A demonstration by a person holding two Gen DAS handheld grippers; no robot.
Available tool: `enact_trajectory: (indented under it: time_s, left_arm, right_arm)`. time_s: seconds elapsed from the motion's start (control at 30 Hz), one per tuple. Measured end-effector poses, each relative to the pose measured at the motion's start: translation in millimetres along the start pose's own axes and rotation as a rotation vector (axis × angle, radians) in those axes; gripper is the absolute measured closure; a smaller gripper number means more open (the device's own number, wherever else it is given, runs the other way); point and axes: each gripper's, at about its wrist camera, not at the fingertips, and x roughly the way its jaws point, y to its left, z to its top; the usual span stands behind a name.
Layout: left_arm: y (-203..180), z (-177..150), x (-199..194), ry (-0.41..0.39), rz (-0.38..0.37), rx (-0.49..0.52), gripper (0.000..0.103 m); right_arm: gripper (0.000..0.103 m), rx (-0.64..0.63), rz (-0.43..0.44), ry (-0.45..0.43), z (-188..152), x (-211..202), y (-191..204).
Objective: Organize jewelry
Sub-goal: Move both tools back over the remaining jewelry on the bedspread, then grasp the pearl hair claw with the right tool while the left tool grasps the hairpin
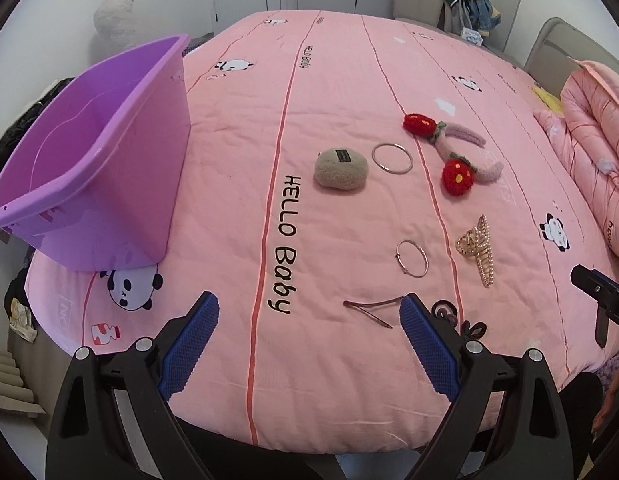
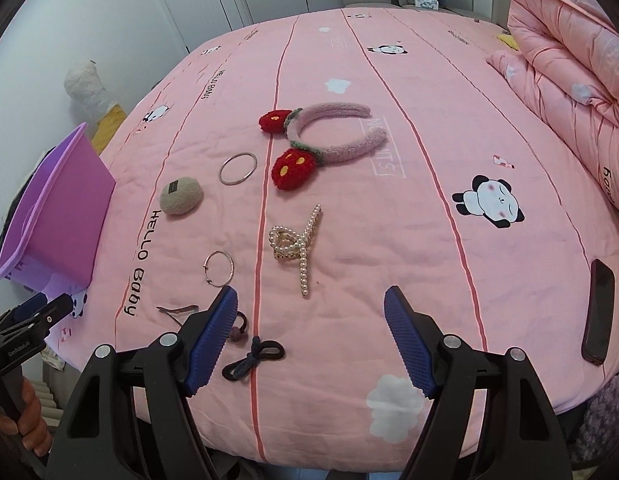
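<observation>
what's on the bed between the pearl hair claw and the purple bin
A thin metal bangle lies on the pink sheet between the pearl hair claw and the purple bin. Past the bangle only bare sheet with printed "Hello Baby" lettering reaches the bin. The right wrist view shows it best.

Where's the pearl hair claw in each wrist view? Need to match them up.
Left wrist: pearl hair claw right of centre, beside the nearer metal ring.
Right wrist: pearl hair claw near centre, above the open right gripper.
Shared landmark: strawberry headband, just beyond the claw in both.
</observation>
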Motion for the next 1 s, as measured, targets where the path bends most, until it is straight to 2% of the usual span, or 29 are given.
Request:
enact_trajectory:
  time_s: [0.2, 0.37, 0.67, 1.0]
  left_arm:
    - [-7.4, -14.8, 39.4, 0.091, -0.012, -0.032, 0.013]
    - [-18.1, -22.2, 66.3, 0.138, 0.01, -0.03, 0.012]
    - [-32.1, -28.1, 97.6, 0.195, 0.002, -0.05, 0.012]
    - [-40.0, -29.4, 123.5, 0.237, 0.032, -0.078, 0.012]
  right_arm:
    - [0.03, 0.008, -0.007, 0.016, -7.8, 26.1, -3.0]
    - [0.03, -0.01, -0.009, 0.029, -9.2, 45.4, -0.2]
    - [0.03, -0.037, -0.024, 0.054, -2.0, 78.5, -4.7]
    - [0.03, -0.065, -0.012, 0.106, 12.4, 118.4, -9.6]
